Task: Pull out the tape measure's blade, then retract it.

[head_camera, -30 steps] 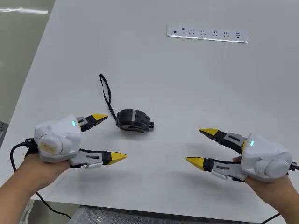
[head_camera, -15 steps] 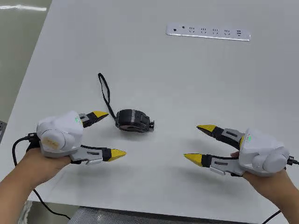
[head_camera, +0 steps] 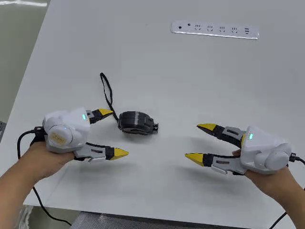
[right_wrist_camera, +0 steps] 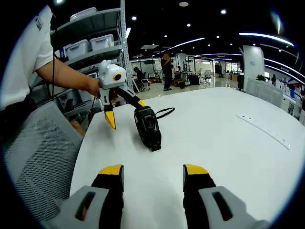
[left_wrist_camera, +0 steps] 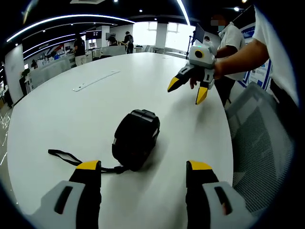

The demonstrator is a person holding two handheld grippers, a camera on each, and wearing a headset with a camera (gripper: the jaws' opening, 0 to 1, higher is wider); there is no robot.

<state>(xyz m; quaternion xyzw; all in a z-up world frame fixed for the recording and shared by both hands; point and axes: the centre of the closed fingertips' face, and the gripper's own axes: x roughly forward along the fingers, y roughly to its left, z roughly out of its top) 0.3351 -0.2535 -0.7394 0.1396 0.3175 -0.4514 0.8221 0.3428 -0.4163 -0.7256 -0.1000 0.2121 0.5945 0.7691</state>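
A black tape measure (head_camera: 137, 122) lies on the white table (head_camera: 157, 71), its blade tab toward the right and a black wrist strap (head_camera: 107, 93) trailing off behind it. My left gripper (head_camera: 113, 133) stands open just left of the case, its yellow tips apart and touching nothing; the case (left_wrist_camera: 136, 138) sits a short way ahead of its jaws. My right gripper (head_camera: 200, 143) is open too, further off to the right, facing the tape measure (right_wrist_camera: 148, 126). The blade is wound in.
A white power strip (head_camera: 215, 30) lies flat at the far side of the table. The table's near edge (head_camera: 143, 213) runs just below both hands. A grey mesh chair (right_wrist_camera: 38, 152) stands beside the table, and shelving with bins (right_wrist_camera: 90, 45) rises behind it.
Both grippers have edged inward toward the tape measure, the left one closing on its left end. The tape measure has not moved.
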